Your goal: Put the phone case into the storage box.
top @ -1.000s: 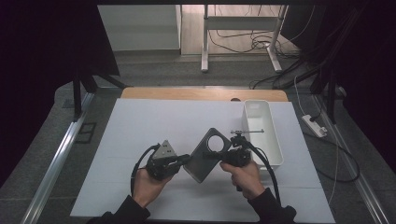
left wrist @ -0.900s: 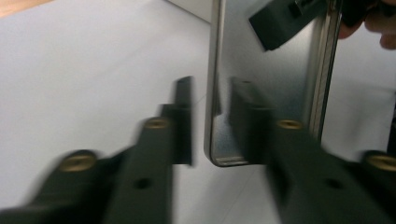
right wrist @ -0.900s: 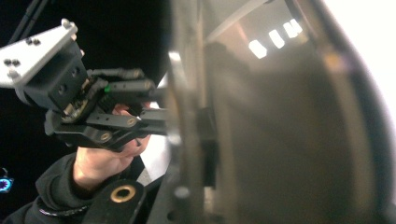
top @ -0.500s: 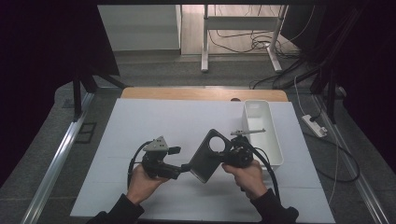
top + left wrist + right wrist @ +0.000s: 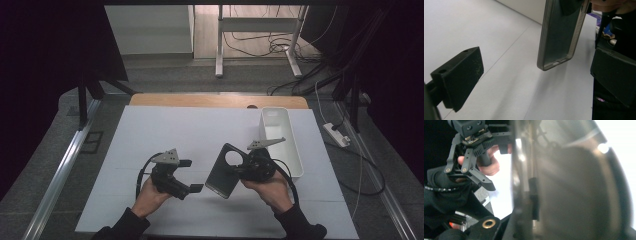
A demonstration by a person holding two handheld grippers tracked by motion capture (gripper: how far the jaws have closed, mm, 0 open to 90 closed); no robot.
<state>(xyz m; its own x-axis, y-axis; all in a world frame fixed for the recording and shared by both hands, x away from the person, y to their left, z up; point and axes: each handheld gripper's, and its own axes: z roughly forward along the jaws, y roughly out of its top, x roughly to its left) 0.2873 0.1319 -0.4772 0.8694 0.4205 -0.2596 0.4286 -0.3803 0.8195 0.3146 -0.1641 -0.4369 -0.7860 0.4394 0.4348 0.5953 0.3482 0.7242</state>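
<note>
A smoky translucent phone case point(image 5: 223, 172) with a round camera hole hangs tilted above the white table. My right gripper point(image 5: 246, 168) is shut on its upper end; in the right gripper view the case point(image 5: 574, 190) looms close and blurred. My left gripper point(image 5: 192, 176) is left of the case, and its jaws have just been opening and now stand wide. In the left gripper view the case point(image 5: 559, 32) hangs ahead of the two black pads point(image 5: 461, 75), its lower end free and touching neither. Nothing is between those jaws. The left gripper point(image 5: 495, 165) also appears in the right gripper view.
A white rectangular bin point(image 5: 282, 137) stands at the table's right edge, just behind my right hand. The white tabletop point(image 5: 190, 130) stretches to a wooden strip at the back. Metal rails run along both sides and cables lie on the floor beyond.
The left gripper's jaws have opened and let go of the case's lower end, drawing slightly away to the left. The right gripper keeps its hold on the case.
</note>
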